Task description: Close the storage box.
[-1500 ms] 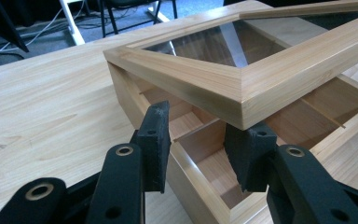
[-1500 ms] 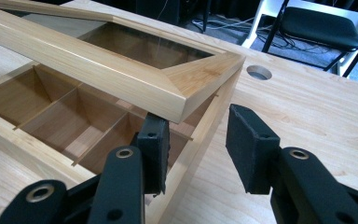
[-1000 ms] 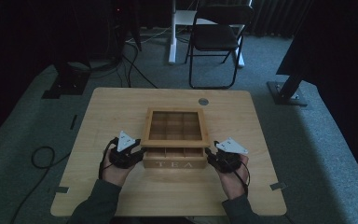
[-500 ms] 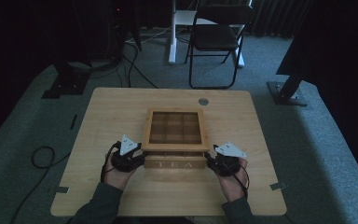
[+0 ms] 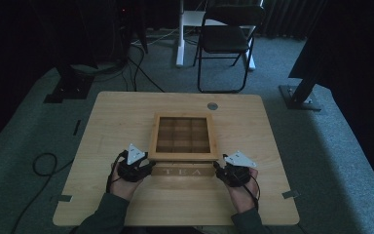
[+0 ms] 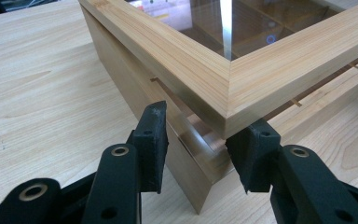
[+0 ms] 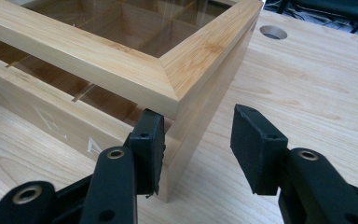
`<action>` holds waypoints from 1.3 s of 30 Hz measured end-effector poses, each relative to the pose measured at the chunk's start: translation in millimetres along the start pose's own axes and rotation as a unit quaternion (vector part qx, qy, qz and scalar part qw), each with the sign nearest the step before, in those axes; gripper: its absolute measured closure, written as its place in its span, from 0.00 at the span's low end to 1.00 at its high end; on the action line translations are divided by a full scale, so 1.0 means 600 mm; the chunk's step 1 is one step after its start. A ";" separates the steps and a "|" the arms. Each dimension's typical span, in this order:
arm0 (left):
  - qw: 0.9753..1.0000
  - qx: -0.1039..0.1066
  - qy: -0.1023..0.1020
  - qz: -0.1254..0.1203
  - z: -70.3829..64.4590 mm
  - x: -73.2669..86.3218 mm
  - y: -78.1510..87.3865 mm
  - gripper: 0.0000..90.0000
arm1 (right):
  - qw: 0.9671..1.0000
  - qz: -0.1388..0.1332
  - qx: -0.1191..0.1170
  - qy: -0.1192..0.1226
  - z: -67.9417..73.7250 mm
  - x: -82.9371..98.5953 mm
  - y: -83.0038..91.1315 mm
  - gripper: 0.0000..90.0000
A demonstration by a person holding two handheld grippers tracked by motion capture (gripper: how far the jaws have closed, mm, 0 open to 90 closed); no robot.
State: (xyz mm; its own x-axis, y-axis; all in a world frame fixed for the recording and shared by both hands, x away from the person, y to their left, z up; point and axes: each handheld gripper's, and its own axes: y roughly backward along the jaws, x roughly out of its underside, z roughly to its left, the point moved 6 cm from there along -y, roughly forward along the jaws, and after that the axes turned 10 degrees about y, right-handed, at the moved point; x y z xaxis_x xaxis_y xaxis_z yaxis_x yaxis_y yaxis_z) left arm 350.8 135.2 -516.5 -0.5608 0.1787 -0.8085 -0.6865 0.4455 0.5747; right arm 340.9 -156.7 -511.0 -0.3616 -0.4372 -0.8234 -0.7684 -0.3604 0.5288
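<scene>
Grippers, left point(image 5: 148, 165) and right point(image 5: 217, 168), fingers spread wide, straddle tea box point(image 5: 182, 141) front corners; glass lid point(image 5: 182, 135) may slam shut.

Each hand-held gripper is black: the left hand-held gripper point(image 5: 135, 168) and the right hand-held gripper point(image 5: 233, 171) both carry a pale grey three-cornered plate on top and trail a thin dark cable. Up close, the jaws are matte black arms with brass-ringed holes and blocky pads point(image 6: 152, 140). The sleeves point(image 5: 104, 214) look dark green, though the light is dim.
</scene>
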 end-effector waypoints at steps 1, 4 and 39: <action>1.000 0.000 0.000 0.000 0.000 0.000 0.000 0.65 | 1.000 0.000 0.000 0.000 0.000 0.000 0.000 0.60; 1.000 0.002 0.003 -0.001 0.000 0.003 -0.001 0.65 | 1.000 0.001 -0.002 -0.006 0.000 0.004 -0.002 0.60; 1.000 0.016 0.000 0.011 -0.004 0.038 0.017 0.62 | 1.000 0.000 -0.003 -0.025 -0.014 0.029 0.027 0.56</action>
State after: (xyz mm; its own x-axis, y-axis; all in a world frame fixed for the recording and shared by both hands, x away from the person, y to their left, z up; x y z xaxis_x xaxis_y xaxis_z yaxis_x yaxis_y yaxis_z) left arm 329.8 141.8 -528.8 -0.5749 0.1883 -0.7962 -0.6593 0.4697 0.5871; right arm 326.5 -176.8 -515.2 -0.3877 -0.3965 -0.8322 -0.7648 -0.3656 0.5305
